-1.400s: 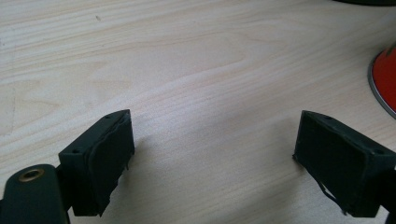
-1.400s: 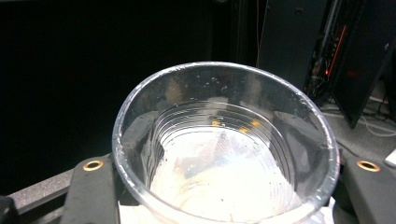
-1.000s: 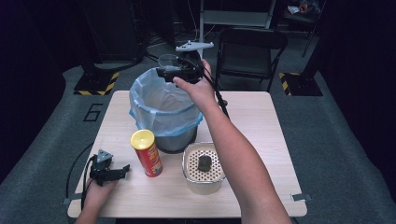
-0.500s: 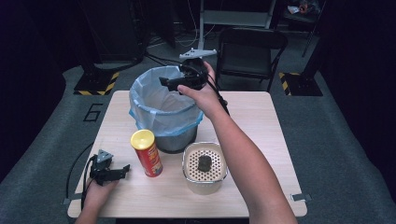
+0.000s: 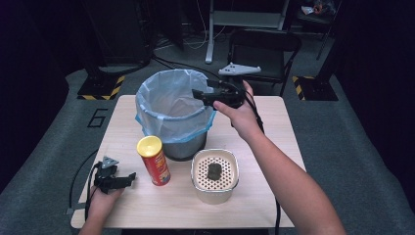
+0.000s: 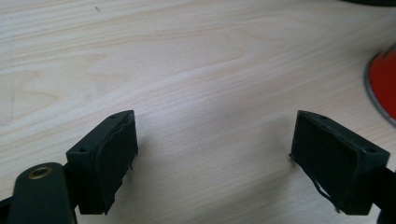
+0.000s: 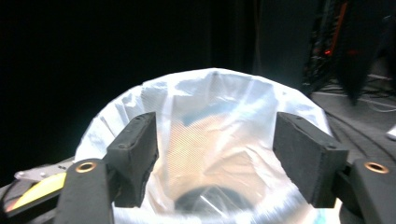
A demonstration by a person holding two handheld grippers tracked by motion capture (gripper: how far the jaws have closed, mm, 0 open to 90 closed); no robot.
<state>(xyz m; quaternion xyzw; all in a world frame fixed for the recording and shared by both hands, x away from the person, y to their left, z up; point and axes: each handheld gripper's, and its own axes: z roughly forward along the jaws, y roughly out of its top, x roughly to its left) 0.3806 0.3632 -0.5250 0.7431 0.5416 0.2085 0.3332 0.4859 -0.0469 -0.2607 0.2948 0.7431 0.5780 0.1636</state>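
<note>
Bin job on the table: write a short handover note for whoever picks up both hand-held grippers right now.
Right hand-held gripper: open, nothing between its jaws, held at the right rim of the bag-lined bin, pointing across its mouth.
Left hand-held gripper: open, empty, low over the table at its near left corner, beside the red chip can.
The chip can stands upright in front of the bin. A dark lump lies in the perforated cream container next to it.
Done: cannot tell what is in the bin.
Left, probably: bin the can and the lump.
</note>
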